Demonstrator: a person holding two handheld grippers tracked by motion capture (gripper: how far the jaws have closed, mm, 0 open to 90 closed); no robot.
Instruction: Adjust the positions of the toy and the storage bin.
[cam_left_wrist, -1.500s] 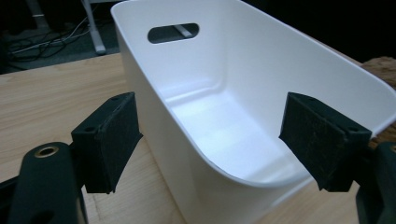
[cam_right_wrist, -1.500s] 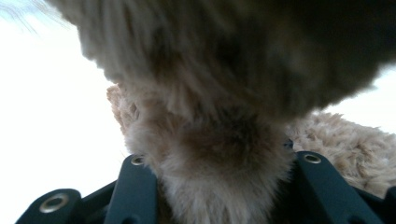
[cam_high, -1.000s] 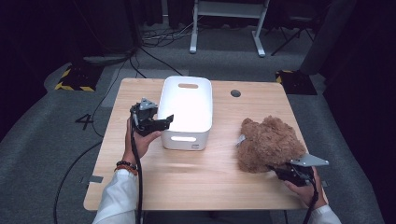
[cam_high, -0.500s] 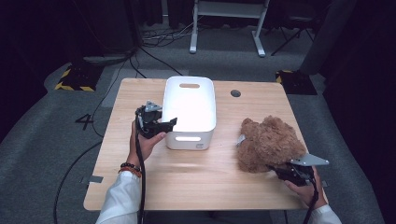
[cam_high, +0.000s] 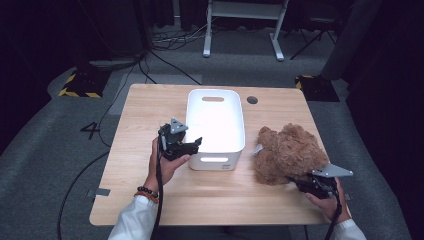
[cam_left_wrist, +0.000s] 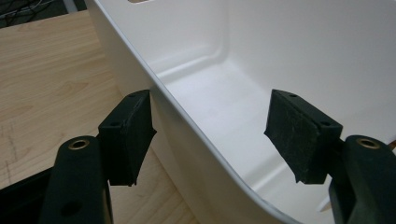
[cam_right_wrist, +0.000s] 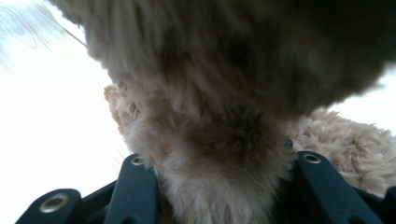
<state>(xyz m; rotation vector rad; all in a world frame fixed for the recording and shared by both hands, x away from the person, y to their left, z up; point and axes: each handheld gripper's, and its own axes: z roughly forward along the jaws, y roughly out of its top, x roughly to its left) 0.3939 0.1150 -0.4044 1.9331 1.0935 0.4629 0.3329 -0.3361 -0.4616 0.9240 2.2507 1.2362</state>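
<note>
- High view: the left tool (cam_high: 196, 144) is gripping the left wall of the white bin (cam_high: 215, 161), at centre frame on the bench (cam_high: 145, 107), probably to steady or drag it.
- The bin is sitting open side up, with its long axis running from top to bottom of the frame.
- At lower right, the right tool (cam_high: 301, 181) is pinching the brown teddy bear (cam_high: 287, 150), likely for lifting into the bin. The bear is lying slantwise; I cannot tell which way it is facing.
- Left gripper view: the left tool (cam_left_wrist: 210, 135) is straddling the bin (cam_left_wrist: 303, 46) wall, closed narrow, one pad outside and one inside.
- Right gripper view: the right tool (cam_right_wrist: 219, 186) is squeezing a tuft of the teddy bear (cam_right_wrist: 210, 149), with fur bulging between the jaws.
</note>
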